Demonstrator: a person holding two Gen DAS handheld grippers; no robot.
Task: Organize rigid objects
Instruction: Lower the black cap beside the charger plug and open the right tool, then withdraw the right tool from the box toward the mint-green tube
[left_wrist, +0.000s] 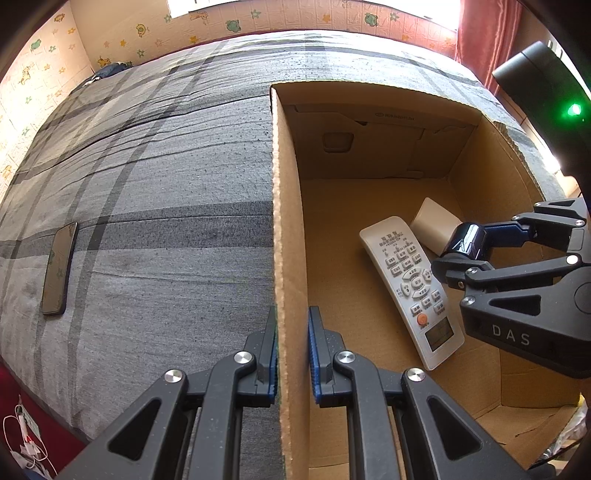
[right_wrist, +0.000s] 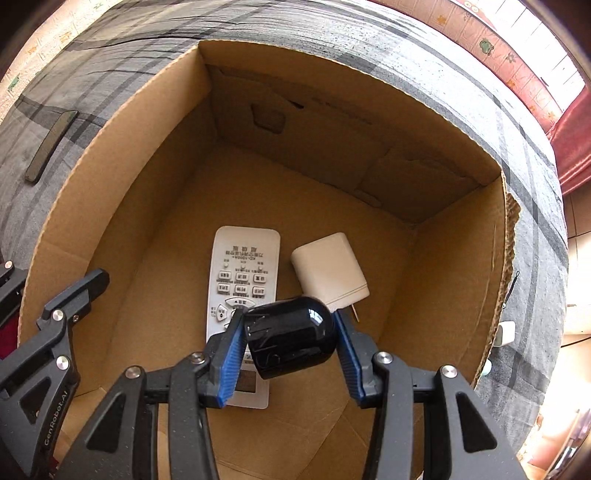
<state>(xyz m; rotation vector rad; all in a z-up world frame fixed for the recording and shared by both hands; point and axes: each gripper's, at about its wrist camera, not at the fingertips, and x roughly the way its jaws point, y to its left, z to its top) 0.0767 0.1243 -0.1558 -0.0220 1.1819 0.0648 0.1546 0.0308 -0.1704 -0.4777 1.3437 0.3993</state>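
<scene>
Rigid objects are being gathered into the cardboard box (right_wrist: 122, 177) on the bed, and that box serves as the landmark; nearest the right wrist camera, the right claw (right_wrist: 290, 345) is clamped on a glossy black rounded object (right_wrist: 290, 338), its blue pads pressing each side, held inside the box above the floor and over the lower end of the remote; at the box's left wall, the left claw (left_wrist: 293, 354) is pressed together on the cardboard edge, one finger outside and one inside, which I judge to be steadying it; on the box floor lie a white remote control (left_wrist: 410, 284), face up, and just right of it a white charger plug (right_wrist: 328, 271) with a prong showing, the two touching or nearly so; well outside the box to its left, a dark phone (left_wrist: 59, 267) lies flat on the grey plaid bedcover (left_wrist: 147, 184); by my reading two items are stowed, the black one is about to be set down, and the phone remains; legible writing: "DAS" on the right claw's body, "GenRobot.AI" on the left claw's frame, small characters on the remote too fine to read, and a faint print on the box's far wall that I cannot make out.
</scene>
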